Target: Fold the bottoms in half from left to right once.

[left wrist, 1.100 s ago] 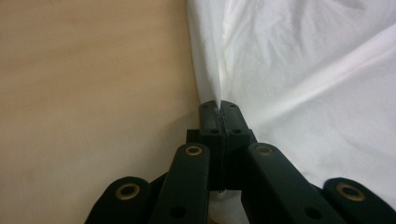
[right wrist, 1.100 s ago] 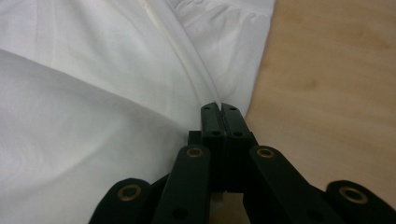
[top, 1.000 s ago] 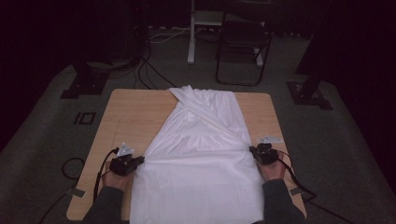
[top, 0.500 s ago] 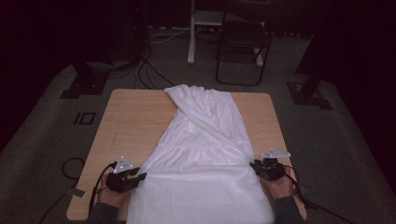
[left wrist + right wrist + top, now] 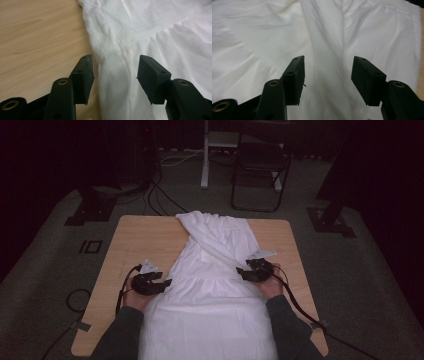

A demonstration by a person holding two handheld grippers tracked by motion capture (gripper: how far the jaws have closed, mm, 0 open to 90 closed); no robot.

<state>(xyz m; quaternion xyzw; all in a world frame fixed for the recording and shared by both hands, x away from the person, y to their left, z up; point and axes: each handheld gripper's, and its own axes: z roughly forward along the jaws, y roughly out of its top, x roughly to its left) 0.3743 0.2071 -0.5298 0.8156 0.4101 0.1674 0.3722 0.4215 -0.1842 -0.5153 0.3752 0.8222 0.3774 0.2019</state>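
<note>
High view: I see the white, soft cotton dress [image 5: 210,285] lying lengthwise down the middle of the pale wooden table [image 5: 135,240], bodice toward the far edge, skirt spilling over the near edge. It should be light and limp, best pinched at its side seams. Left gripper view: my left gripper [image 5: 115,72] has just been opening, astride the dress's left edge, gripping nothing. Right gripper view: my right gripper [image 5: 328,73] likewise, released above cloth.
</note>
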